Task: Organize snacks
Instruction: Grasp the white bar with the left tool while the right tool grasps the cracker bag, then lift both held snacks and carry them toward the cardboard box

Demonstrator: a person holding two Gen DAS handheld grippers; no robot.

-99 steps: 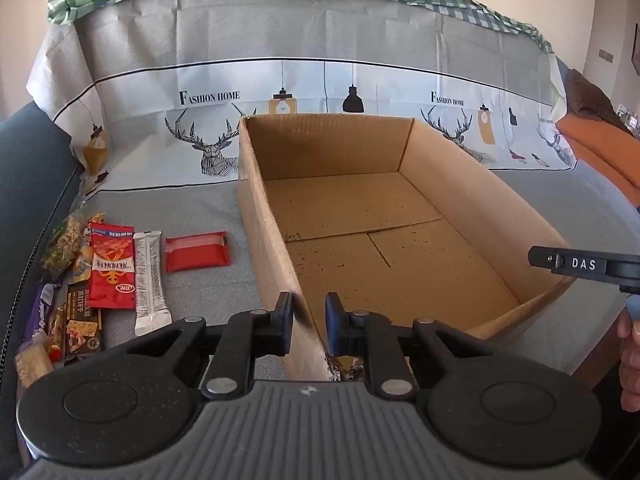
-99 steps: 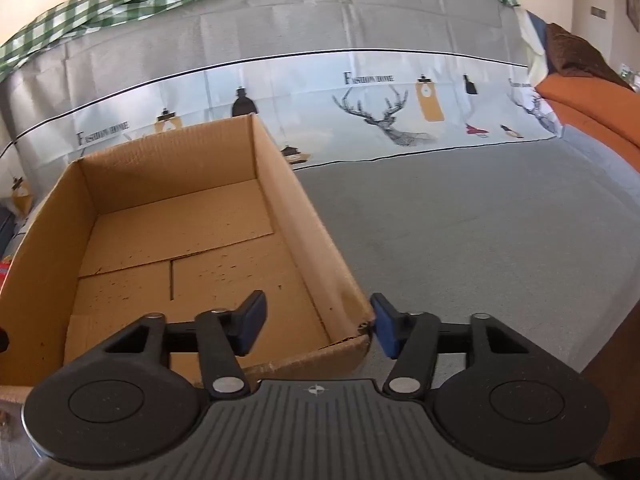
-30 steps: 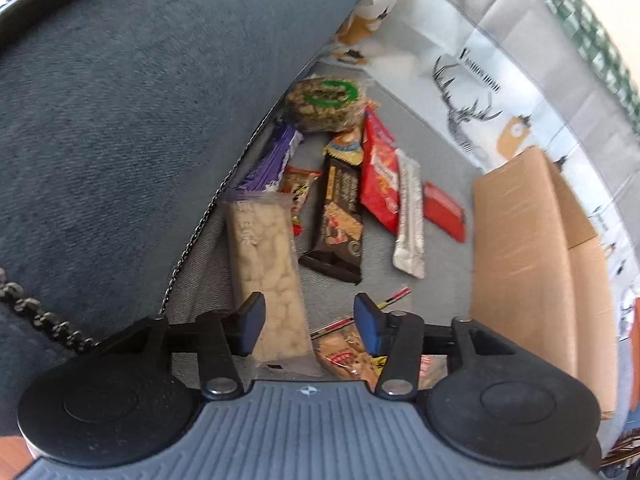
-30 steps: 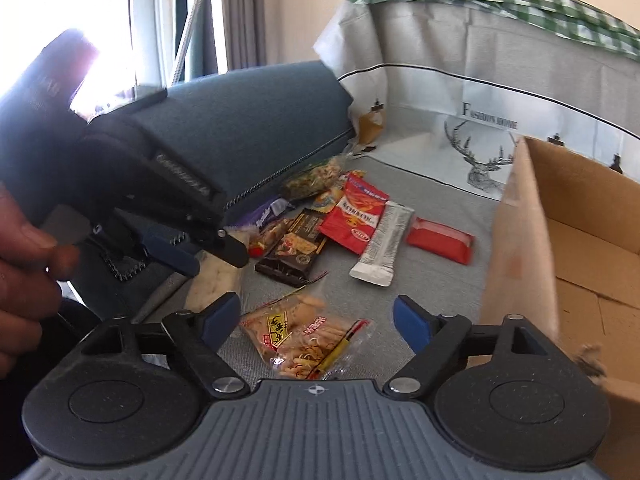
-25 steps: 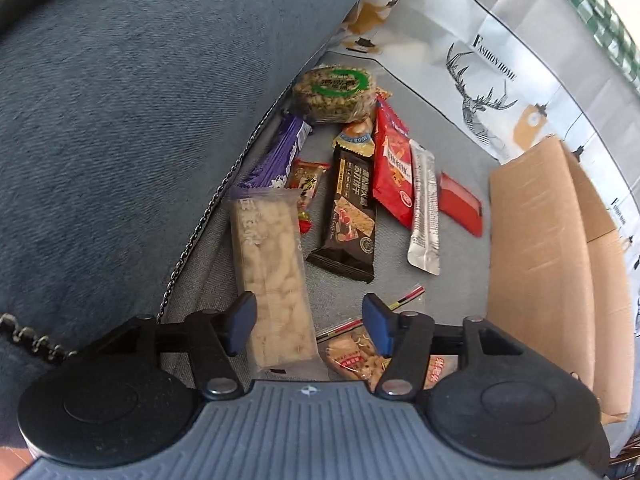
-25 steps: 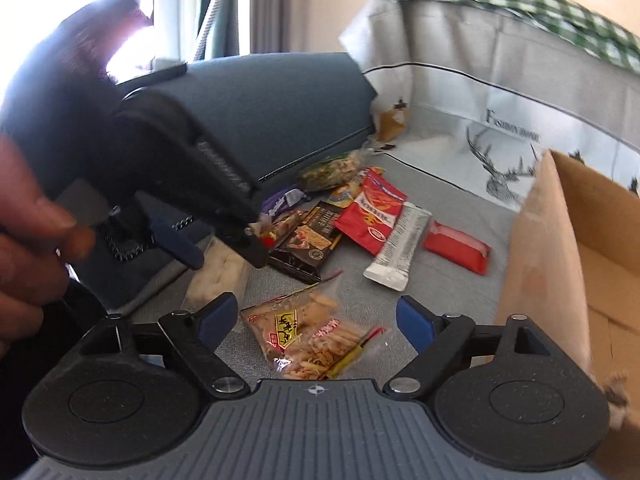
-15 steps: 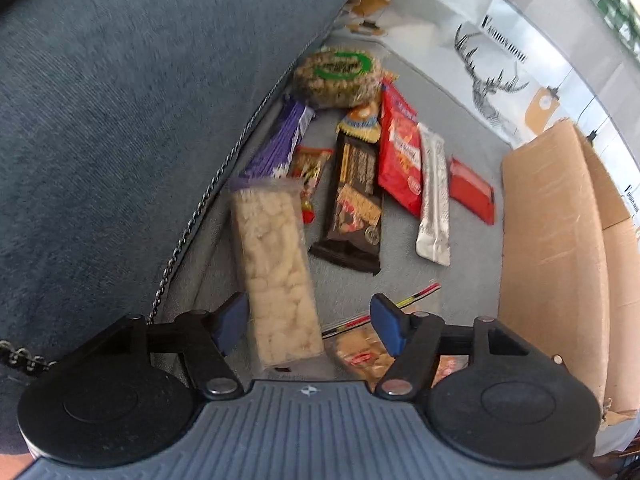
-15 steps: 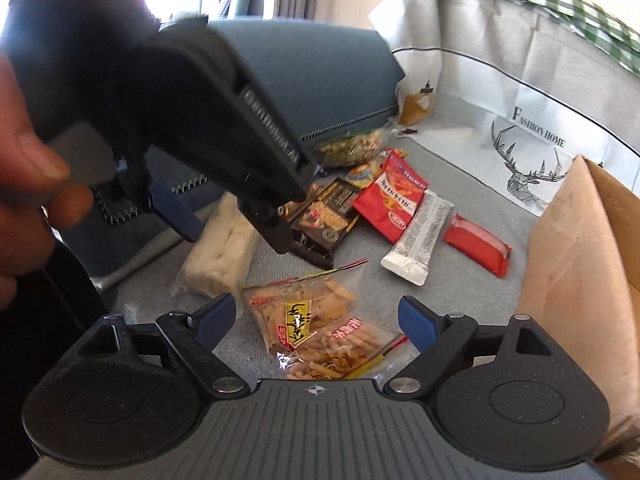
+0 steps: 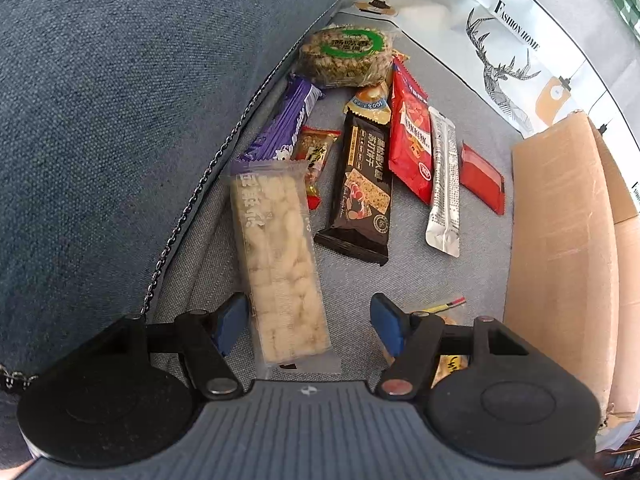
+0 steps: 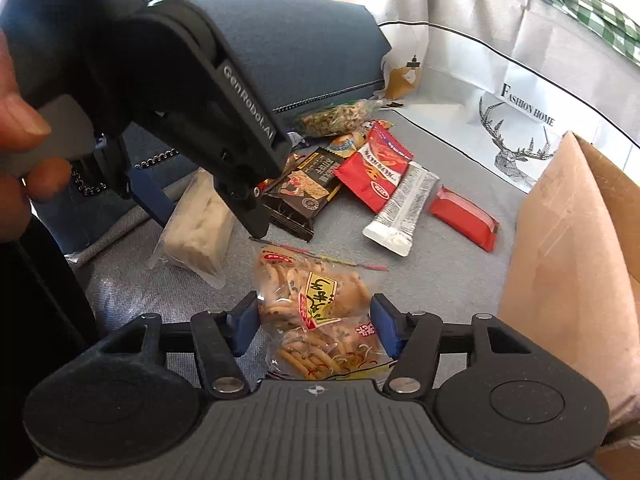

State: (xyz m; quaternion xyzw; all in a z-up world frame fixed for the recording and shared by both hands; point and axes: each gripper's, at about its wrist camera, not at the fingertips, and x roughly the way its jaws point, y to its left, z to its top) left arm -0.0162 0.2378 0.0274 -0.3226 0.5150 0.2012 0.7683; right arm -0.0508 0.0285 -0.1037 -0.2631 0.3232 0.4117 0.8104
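Snacks (image 9: 368, 184) lie on the sofa (image 9: 404, 276); box (image 9: 560, 248) at 3 o'clock. Left hand-held gripper (image 9: 310, 324) gapes around the rice bar (image 9: 276, 264); right hand-held gripper (image 10: 314, 326) gapes around the cracker bag (image 10: 320, 316).

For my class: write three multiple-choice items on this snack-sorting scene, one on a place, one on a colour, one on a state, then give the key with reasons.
1. The silver sachet lies between:
A. purple bar and cushion
B. two red packs
C. box and wall

2. The ring on the nut cake label is:
A. green
B. blue
C. pink

3. The left tool is:
A. shut on a snack
B. open over the puffed rice bar
C. inside the box

Key: B, the red snack pack and the small red bar flank it; A, green print; B, the fingers stand apart.
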